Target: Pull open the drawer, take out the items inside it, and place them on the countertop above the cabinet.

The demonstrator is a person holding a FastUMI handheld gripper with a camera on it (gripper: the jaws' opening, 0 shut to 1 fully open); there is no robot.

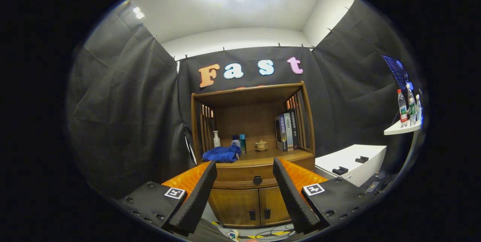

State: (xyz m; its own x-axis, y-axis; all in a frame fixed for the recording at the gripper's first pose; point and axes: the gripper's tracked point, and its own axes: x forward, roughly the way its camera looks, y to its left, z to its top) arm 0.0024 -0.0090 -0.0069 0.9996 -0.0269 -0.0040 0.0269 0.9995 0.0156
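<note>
Well short of the closed drawer [245,179], hovering with gripper [245,174] fingers spread apart; next needing closing on its knob [257,180].

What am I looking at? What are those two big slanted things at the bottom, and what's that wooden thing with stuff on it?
The camera rides on a hand-held tool called a gripper, which a person carries, so you see what the tool sees. The two slanted things are its fingers. They are spread open and hold nothing.

Beyond them stands a wooden cabinet. Its drawer is closed, and its round knob sits between the fingers, farther off. On the countertop above the drawer lie a blue cloth, a white pump bottle, two small bottles, a little lidded pot and some upright books. Two small doors are below the drawer.
</note>
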